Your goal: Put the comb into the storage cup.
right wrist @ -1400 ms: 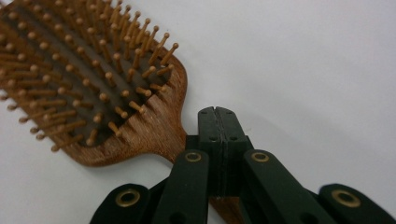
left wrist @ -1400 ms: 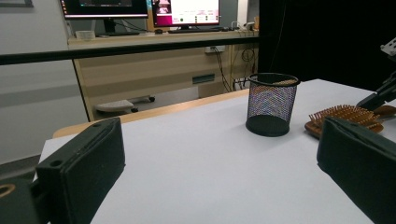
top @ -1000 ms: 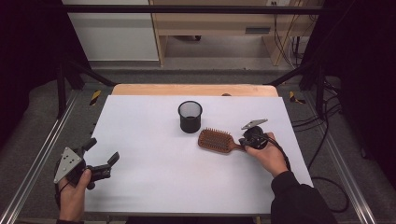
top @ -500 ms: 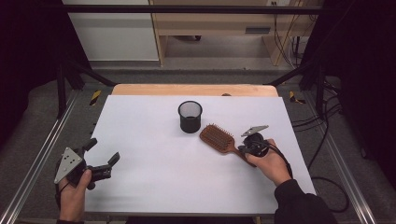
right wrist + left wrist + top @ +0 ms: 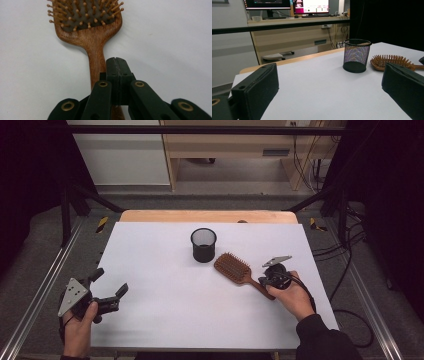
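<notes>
A wooden paddle hairbrush [image 5: 232, 267] lies bristles up on the white table [image 5: 165, 320], right of centre, its handle pointing toward the person. My right gripper [image 5: 266, 281] rests at that handle, jaws pressed together. In the right gripper view the shut jaws [image 5: 117, 65] sit over the right edge of the handle, with the brush head [image 5: 90, 22] ahead; the handle is not between them. A black mesh cup [image 5: 203, 245] stands upright just behind the brush. My left gripper [image 5: 111, 281] hovers open at the table's near left corner, facing the cup [image 5: 356, 55] and brush [image 5: 390, 61].
A wooden strip [image 5: 207, 216] edges the far side of the table. Metal rails [image 5: 45, 285] run along both sides, with cables [image 5: 350, 265] on the floor at the right. A wide stretch of white surface separates the two grippers.
The brush has swung: its handle came toward the person with my right gripper, so it now lies diagonally. The left gripper has barely moved.
</notes>
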The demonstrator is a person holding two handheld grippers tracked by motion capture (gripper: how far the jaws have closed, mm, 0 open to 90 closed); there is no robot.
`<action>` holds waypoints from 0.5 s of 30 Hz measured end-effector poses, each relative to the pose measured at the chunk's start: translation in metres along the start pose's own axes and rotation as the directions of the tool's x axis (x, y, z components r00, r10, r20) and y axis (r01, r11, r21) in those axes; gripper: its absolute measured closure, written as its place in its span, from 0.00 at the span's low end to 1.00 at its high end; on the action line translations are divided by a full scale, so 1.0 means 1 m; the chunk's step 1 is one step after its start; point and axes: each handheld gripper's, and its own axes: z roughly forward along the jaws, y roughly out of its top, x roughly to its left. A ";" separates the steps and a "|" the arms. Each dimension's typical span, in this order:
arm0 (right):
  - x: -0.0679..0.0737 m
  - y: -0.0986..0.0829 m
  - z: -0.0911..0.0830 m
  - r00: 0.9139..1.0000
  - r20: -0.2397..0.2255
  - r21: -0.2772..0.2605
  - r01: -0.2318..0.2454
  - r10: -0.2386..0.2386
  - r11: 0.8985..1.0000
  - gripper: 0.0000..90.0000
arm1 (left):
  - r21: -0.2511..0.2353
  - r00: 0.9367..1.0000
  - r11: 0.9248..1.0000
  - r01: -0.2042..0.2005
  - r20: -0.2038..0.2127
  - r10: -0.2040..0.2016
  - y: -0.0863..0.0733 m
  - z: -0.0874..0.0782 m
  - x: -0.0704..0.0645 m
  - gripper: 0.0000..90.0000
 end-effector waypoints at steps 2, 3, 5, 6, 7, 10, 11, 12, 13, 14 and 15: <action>0.000 -0.001 0.000 1.000 -0.004 0.005 -0.001 0.001 1.000 1.00 | 0.001 1.000 1.000 -0.001 0.001 0.001 0.000 0.000 0.000 0.01; 0.000 -0.001 0.000 1.000 -0.004 0.005 -0.001 0.001 1.000 1.00 | 0.001 1.000 1.000 -0.001 0.001 0.001 0.000 0.000 0.000 0.01; 0.002 -0.004 0.001 1.000 -0.009 0.017 0.002 -0.001 1.000 1.00 | 0.001 1.000 1.000 -0.002 0.001 0.002 0.000 0.000 0.000 0.01; 0.002 -0.004 0.001 1.000 -0.012 0.019 0.003 -0.002 1.000 1.00 | 0.001 1.000 1.000 -0.001 0.000 0.001 0.000 0.000 0.000 0.01; 0.002 -0.004 0.001 1.000 -0.012 0.019 0.003 -0.002 1.000 1.00 | 0.001 1.000 1.000 -0.001 0.000 0.001 0.000 0.000 0.000 0.01; 0.005 -0.005 0.000 1.000 -0.017 0.021 0.004 -0.003 1.000 1.00 | 0.001 1.000 1.000 -0.002 0.002 0.002 0.000 0.000 0.000 0.01; 0.005 -0.005 0.000 1.000 -0.017 0.021 0.004 -0.003 1.000 1.00 | 0.001 1.000 1.000 -0.002 0.002 0.002 0.000 0.000 0.000 0.01; 0.006 -0.005 -0.001 1.000 -0.020 0.024 -0.003 0.003 1.000 1.00 | 0.001 1.000 1.000 -0.002 0.002 0.002 0.000 0.000 -0.001 0.01; 0.006 -0.005 -0.002 1.000 -0.020 0.022 -0.006 0.006 1.000 1.00 | 0.001 1.000 1.000 -0.002 0.002 0.002 0.000 0.000 -0.001 0.01; 0.006 -0.004 -0.003 1.000 -0.021 0.017 -0.008 0.008 1.000 0.99 | 0.001 1.000 1.000 -0.001 0.002 0.001 0.000 0.000 -0.001 0.01; 0.006 -0.004 -0.005 1.000 -0.021 0.010 -0.012 0.012 1.000 0.99 | 0.001 1.000 1.000 -0.001 0.002 0.001 0.000 0.000 -0.001 0.01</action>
